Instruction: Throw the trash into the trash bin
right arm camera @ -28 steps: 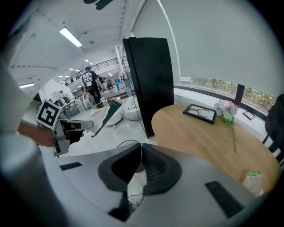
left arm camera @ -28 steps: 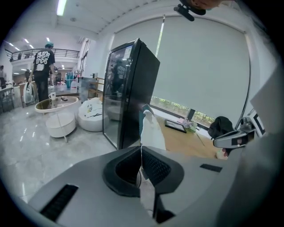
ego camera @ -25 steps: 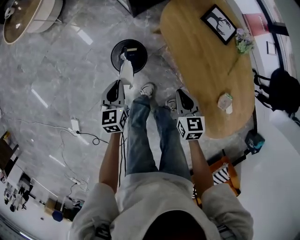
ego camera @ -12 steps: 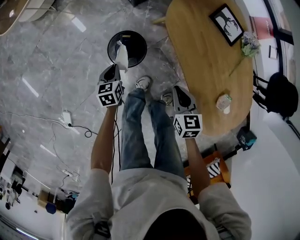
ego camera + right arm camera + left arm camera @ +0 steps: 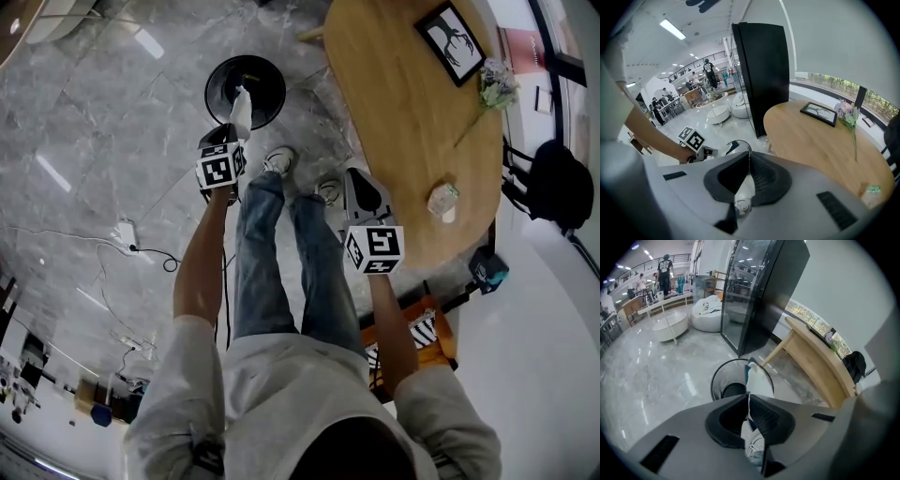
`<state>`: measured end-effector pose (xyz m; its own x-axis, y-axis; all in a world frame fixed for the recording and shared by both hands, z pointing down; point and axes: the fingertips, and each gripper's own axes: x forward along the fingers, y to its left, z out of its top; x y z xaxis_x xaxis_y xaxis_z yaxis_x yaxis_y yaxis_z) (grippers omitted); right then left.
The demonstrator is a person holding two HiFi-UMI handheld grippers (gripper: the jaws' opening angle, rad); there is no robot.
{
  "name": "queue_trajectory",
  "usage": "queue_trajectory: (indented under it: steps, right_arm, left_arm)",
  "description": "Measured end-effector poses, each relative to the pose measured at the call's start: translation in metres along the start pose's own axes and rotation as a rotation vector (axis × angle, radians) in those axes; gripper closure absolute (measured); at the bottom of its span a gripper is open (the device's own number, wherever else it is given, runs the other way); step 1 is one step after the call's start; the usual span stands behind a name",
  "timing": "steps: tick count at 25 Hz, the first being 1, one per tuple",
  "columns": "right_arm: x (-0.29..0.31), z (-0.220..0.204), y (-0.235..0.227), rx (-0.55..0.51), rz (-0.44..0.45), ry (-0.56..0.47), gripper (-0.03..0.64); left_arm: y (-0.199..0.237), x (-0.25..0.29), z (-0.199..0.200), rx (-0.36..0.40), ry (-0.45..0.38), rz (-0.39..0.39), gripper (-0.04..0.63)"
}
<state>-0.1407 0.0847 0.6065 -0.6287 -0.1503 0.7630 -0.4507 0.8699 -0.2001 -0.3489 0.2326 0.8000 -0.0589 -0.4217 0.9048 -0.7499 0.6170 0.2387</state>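
Floor bin [image 5: 217, 94] below trash [image 5: 758, 380] clamped btwn left fingers [image 5: 772, 417].

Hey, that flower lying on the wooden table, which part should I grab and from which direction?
Grip the flower by its thin bare stem, about midway, coming straight down with the right tool's jaws across it. It lies flat on the table, blooms bunched at the end beside the picture frame; those would likely crush, and the stem is slim enough to pinch.
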Motion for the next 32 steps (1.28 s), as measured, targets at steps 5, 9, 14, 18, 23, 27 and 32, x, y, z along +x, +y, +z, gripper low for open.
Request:
queue_trajectory:
  steps: [5, 9, 14, 18, 23, 27, 32]
  right_arm:
    - [-0.004, -0.005, -0.001, 0.004, -0.002, 0.001, 0.586]
    - [-0.008, -0.005, 0.0, 0.013, -0.005, -0.007, 0.586]
    - [-0.014, -0.007, 0.0, 0.03, -0.014, -0.022, 0.586]
    - [-0.021, -0.01, -0.004, 0.052, -0.029, -0.035, 0.586]
    - [-0.033, -0.017, -0.015, 0.082, -0.052, -0.053, 0.586]
    - [-0.044, -0.021, -0.024, 0.119, -0.079, -0.082, 0.586]
    - [-0.063, -0.025, -0.041, 0.173, -0.108, -0.137, 0.586]
  left_arm:
    - [-0.007, 0.002, -0.001, 0.061, 0.005, -0.026, 0.454]
    - [-0.01, -0.009, 0.004, 0.067, -0.042, -0.033, 0.456]
    - [-0.033, -0.04, 0.009, 0.097, -0.146, -0.072, 0.486]
    - [-0.058, -0.073, 0.019, 0.206, -0.231, -0.094, 0.555]
    - [-0.106, -0.123, 0.037, 0.324, -0.348, -0.159, 0.577]
    - [-0.144, -0.159, 0.048, 0.396, -0.405, -0.233, 0.577]
    - [-0.189, -0.166, 0.05, 0.472, -0.404, -0.306, 0.577]
